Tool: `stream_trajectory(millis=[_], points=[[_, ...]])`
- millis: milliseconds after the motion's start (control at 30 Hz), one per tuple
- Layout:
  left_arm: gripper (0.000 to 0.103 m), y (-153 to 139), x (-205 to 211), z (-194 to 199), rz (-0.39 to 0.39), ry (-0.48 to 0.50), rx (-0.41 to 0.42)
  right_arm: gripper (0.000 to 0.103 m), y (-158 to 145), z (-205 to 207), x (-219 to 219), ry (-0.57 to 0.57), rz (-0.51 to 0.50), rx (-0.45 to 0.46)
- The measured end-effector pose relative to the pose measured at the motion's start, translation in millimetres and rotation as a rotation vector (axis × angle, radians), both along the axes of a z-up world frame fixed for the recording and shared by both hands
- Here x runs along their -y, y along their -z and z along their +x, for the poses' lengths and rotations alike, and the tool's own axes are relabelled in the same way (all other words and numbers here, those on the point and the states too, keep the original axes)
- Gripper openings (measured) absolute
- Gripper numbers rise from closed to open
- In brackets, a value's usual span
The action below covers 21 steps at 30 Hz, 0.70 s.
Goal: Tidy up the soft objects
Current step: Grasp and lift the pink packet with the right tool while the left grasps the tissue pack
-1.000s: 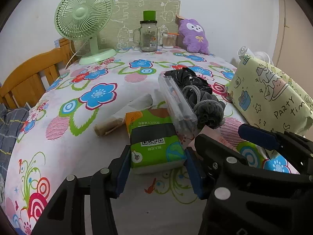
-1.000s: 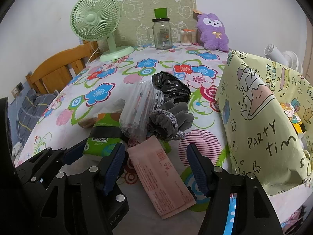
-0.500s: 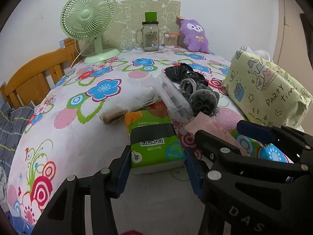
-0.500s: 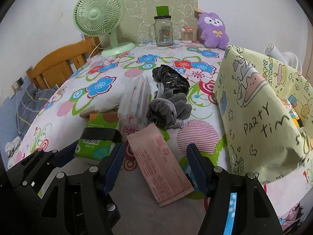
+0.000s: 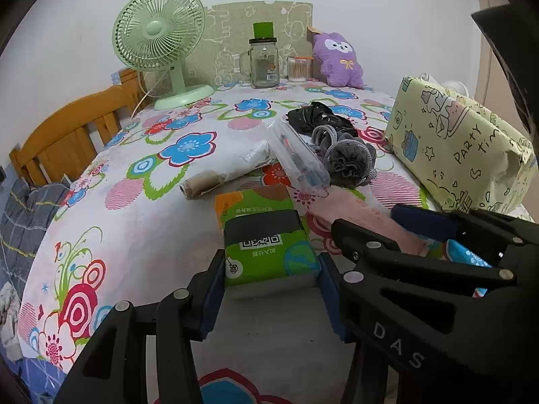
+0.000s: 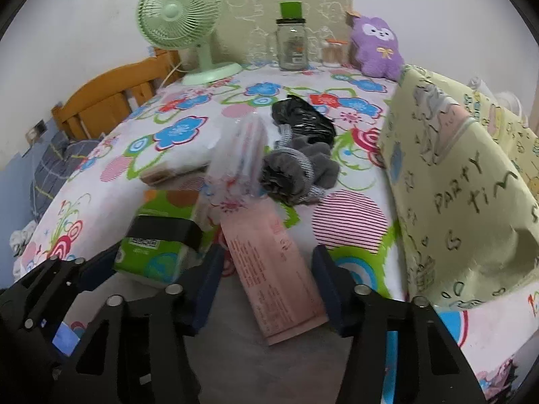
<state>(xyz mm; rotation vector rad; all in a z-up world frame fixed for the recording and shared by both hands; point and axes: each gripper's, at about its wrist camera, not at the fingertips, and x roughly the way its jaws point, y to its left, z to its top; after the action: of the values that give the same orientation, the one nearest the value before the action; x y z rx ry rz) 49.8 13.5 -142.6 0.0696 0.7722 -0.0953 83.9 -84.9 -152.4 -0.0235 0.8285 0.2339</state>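
Floral cotton tablecloth (image 5: 141, 208) covered a table against a white wall, with a wooden chair (image 5: 64, 138) at its left edge and a green desk fan (image 5: 161, 43), glass jar (image 5: 264, 64) and purple plush (image 5: 338, 60) at the back. Left gripper (image 5: 271, 291) had its fingers apart, flanking the near end of a green tissue pack (image 5: 266, 239) with a black band and QR code; contact unclear. Right gripper (image 6: 267, 284) was also spread, straddling a flat pink packet (image 6: 273, 266) lying just beside the pack, near a grey ruffled scrunchie (image 6: 296, 175).

A flower-print worktop (image 5: 141, 222) carries a green tissue pack (image 5: 266, 242), pink packet (image 6: 276, 269), grey scrunchie (image 5: 350, 161), black bag (image 5: 316, 118), fan (image 5: 161, 43), jar (image 5: 264, 62) and purple plush (image 5: 338, 59).
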Motion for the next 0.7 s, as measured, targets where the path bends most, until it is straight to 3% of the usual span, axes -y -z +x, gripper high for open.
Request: stream_trajectory(millis=[233, 700], points=[[0.054, 0, 0, 5, 0.000, 0.008, -0.003, 0.045, 0, 5, -3, -0.002, 0.015, -0.008], [0.052, -11, 0, -3, -0.020, 0.000, 0.012, 0.043, -13, -6, -6, 0.013, -0.006, 0.028]])
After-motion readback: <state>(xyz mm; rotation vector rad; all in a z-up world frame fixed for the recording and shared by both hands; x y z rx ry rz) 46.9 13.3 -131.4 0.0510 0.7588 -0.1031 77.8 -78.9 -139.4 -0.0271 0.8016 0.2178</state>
